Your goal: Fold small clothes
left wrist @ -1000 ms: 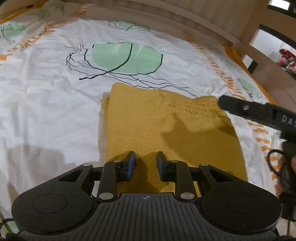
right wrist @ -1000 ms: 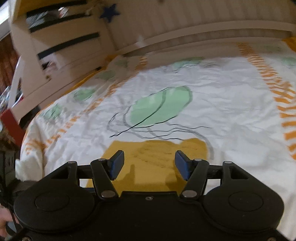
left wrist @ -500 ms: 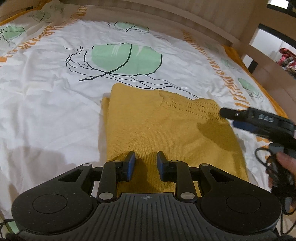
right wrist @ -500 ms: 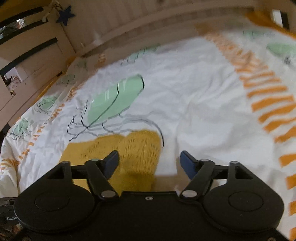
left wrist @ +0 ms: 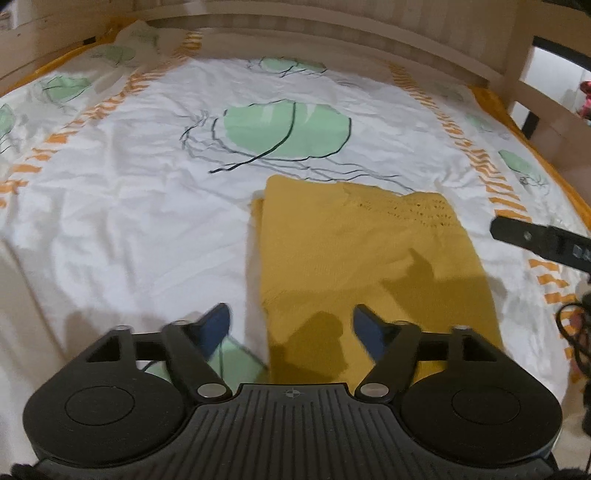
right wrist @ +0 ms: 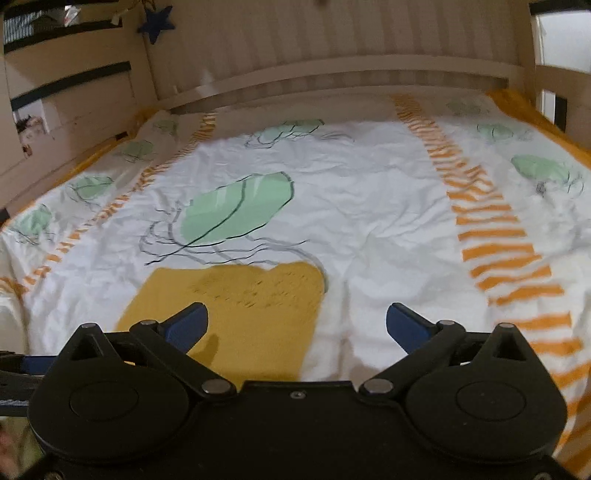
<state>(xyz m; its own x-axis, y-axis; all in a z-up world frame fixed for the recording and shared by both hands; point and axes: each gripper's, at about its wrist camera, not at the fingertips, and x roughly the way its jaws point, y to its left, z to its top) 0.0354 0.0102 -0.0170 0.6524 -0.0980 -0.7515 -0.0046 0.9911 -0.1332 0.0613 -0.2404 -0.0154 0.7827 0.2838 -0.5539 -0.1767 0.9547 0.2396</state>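
The bed (left wrist: 110,206) carries a white cover printed with green leaf shapes and orange stripe bands. A folded mustard-yellow knit garment (left wrist: 369,258) lies flat on it, near the front edge.

Open bedspread (left wrist: 129,221) around folded sweater (left wrist: 362,258)

A home bedroom, most likely a kid's room. A bed is seen with a white duvet cover (left wrist: 140,206) printed with green leaves and orange stripes, boxed in by a pale wooden bed frame (right wrist: 332,70). A dark blue star (right wrist: 157,24) is hung on the wooden wall.
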